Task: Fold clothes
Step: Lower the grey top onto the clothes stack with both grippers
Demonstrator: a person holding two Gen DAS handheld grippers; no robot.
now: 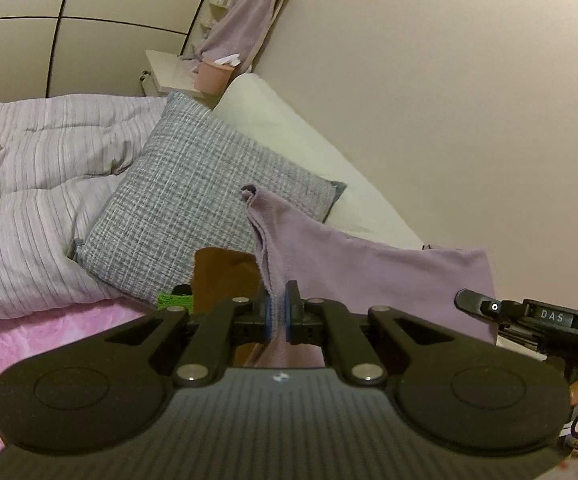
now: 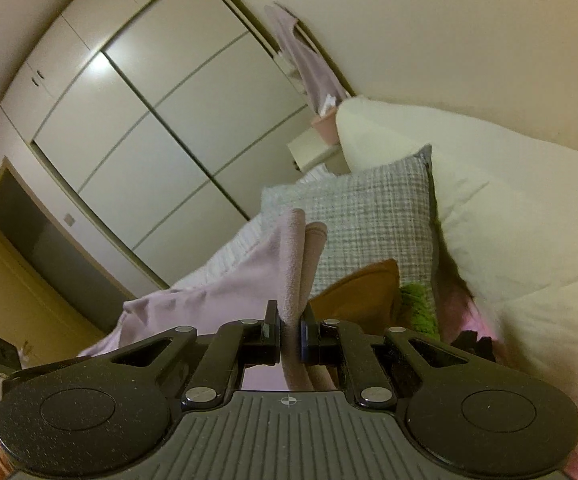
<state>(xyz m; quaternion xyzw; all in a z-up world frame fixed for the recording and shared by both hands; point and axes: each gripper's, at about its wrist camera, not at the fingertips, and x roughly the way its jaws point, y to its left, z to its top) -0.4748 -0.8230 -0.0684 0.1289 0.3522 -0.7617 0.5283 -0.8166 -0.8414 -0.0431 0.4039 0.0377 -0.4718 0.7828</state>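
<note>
Currently two tools, left tool (image 1: 277, 312) and right tool (image 2: 290, 334), each clench one lilac garment (image 1: 369, 276) over one checked pillow (image 1: 193, 200).

Ahead of my left tool (image 1: 277, 312), a grey checked cushion (image 1: 193, 204) stands propped against a cream headboard pad (image 1: 289, 136), blocking the way forward. Left of the cushion, a bunched striped duvet (image 1: 41, 184) rises in folds. The pink bedspread (image 1: 49, 340) at lower left lies flat and open, room enough to pass. A brown cushion (image 1: 225, 276) and a green fuzzy item (image 1: 175, 301) sit just before the grey cushion. The lilac garment (image 1: 369, 276) hangs stretched between my left tool and my right tool (image 2: 290, 336), filling the space to the right. The bare wall (image 1: 449, 100) closes that side.
</note>
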